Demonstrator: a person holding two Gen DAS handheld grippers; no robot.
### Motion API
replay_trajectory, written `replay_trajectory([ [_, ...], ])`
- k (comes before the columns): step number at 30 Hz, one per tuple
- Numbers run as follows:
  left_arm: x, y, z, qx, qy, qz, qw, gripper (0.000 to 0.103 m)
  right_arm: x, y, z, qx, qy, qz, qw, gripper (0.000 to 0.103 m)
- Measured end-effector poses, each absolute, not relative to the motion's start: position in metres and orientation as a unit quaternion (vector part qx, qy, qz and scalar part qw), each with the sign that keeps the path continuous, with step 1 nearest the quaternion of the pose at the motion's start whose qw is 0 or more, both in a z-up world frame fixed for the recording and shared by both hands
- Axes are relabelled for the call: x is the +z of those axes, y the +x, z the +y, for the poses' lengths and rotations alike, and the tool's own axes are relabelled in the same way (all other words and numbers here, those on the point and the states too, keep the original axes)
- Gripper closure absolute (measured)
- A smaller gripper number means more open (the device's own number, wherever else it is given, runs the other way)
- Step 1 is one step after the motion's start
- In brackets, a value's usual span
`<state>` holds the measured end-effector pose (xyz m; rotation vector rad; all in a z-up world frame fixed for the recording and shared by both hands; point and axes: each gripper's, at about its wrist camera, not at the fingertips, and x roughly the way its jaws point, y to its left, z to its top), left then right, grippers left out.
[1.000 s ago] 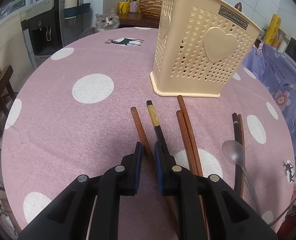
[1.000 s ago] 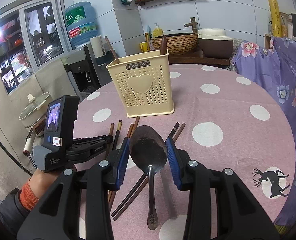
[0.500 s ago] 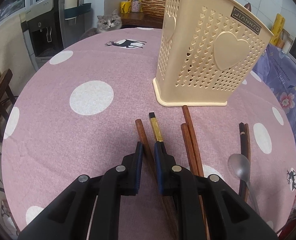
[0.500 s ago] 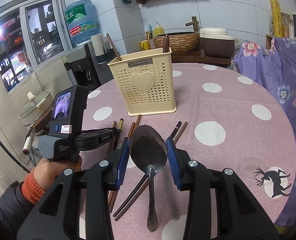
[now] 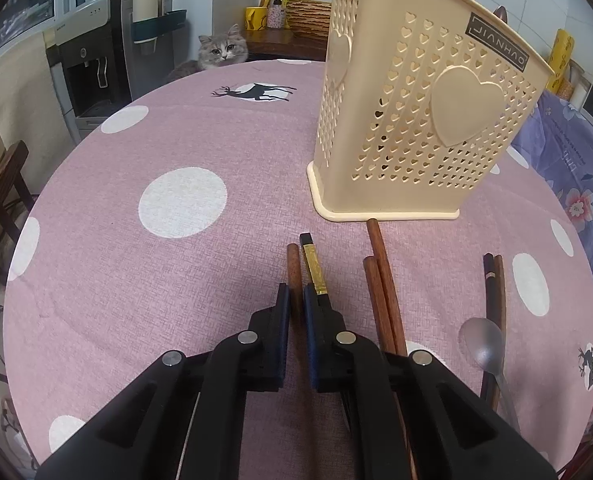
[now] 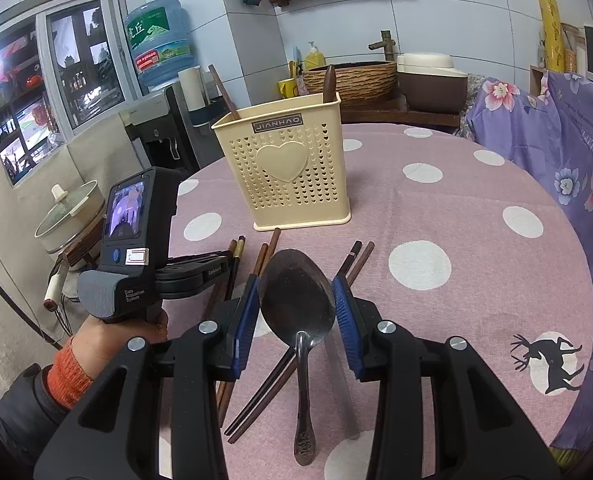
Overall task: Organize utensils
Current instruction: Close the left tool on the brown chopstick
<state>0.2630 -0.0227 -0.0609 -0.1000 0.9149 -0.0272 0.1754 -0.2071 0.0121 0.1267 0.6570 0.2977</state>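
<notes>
A cream perforated utensil holder [image 5: 420, 120] stands on the pink dotted table; it also shows in the right wrist view [image 6: 292, 176], with a chopstick and a brown handle inside. My left gripper [image 5: 295, 300] is shut on a brown chopstick [image 5: 293, 268] lying on the table, next to a black gold-banded chopstick [image 5: 314, 268]. Two brown chopsticks [image 5: 380, 280] and a dark pair [image 5: 492, 284] lie to the right. My right gripper [image 6: 296, 292] is shut on the bowl of a metal spoon [image 6: 296, 296], held above the table.
A cat [image 5: 222, 50] watches from the table's far edge. A purple floral cloth [image 6: 556, 152] hangs at the right. A water dispenser [image 6: 156, 80] and a pot [image 6: 68, 216] stand left of the table. The table edge [image 5: 36, 208] curves close on the left.
My left gripper has slid forward along the brown chopstick toward the holder and closed on it. The right gripper and spoon have edged slightly nearer the holder.
</notes>
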Motion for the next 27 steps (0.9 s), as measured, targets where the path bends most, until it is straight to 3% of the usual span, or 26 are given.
replay_trajectory([
  [11,-0.059,0.258,-0.023,-0.02,-0.059,0.434,0.899,0.095,0.013,0.176,-0.209,0.143,0.06,0.32,0.935,0.065],
  [27,-0.007,0.22,-0.028,-0.061,-0.076,0.364,0.926,0.095,0.017,0.169,-0.213,0.147,0.059,0.309,0.938,0.065],
])
